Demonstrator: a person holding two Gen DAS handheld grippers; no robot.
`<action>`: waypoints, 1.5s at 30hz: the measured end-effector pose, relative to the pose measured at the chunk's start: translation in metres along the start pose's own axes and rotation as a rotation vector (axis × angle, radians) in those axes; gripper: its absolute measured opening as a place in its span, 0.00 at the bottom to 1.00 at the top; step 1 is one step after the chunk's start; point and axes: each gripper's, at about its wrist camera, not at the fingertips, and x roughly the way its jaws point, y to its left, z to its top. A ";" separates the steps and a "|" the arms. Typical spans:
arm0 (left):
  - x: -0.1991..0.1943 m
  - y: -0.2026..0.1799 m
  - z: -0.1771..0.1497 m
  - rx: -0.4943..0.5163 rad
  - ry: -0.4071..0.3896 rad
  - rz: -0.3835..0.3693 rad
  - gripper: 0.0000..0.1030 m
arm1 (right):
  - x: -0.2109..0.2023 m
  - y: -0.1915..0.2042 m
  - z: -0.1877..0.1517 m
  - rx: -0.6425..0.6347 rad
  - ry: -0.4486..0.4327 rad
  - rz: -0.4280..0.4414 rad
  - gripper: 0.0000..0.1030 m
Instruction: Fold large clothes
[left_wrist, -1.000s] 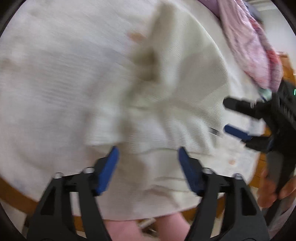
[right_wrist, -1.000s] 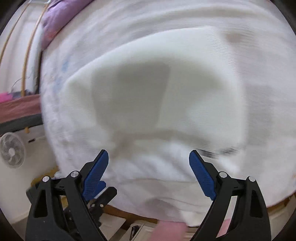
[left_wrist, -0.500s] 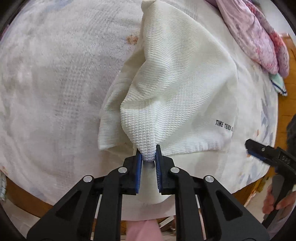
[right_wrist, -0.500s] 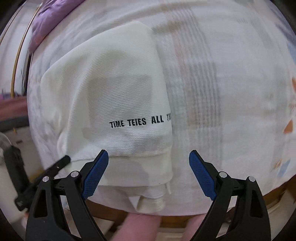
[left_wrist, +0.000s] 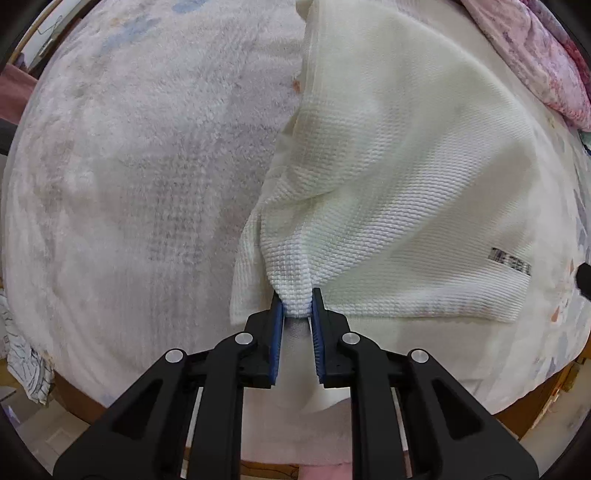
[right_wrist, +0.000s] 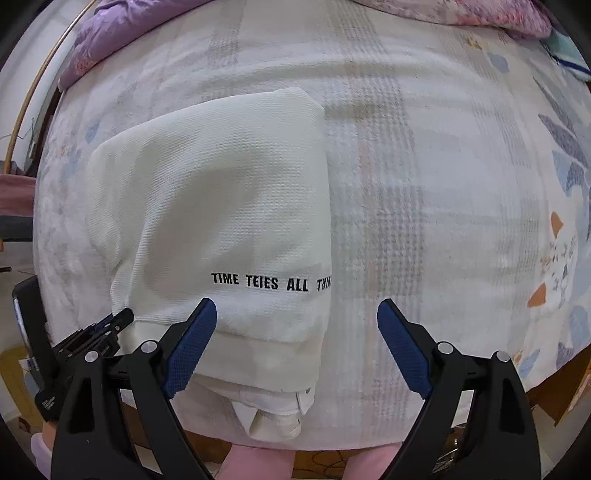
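A fold is in hand: the left tongs (left_wrist: 297, 308), pointing down, pinch a bunched edge of the white top (left_wrist: 399, 192) lying on the bed (left_wrist: 129, 166). Next, I judge, carry that edge toward 3 o'clock. The right tongs (right_wrist: 297, 343) hover spread above the top's hem at 6 o'clock.

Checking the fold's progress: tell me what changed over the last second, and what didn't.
The left tongs, open a second ago, closed on a bunched fold of the white garment and hold it pinched. The right tongs drew back from close over the garment, so its printed lettering now shows. Unchanged: the right tongs stay wide open and empty, and the garment stays on the bedspread.
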 end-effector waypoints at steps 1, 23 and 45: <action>0.006 -0.002 0.001 0.020 -0.002 0.010 0.15 | 0.000 0.001 0.001 -0.002 -0.003 0.001 0.83; 0.040 0.041 -0.014 -0.023 -0.103 -0.096 0.25 | 0.155 0.160 0.140 -0.043 0.220 0.291 0.08; -0.061 0.091 0.061 -0.024 -0.181 -0.004 0.44 | 0.106 0.144 0.179 -0.138 -0.031 0.208 0.08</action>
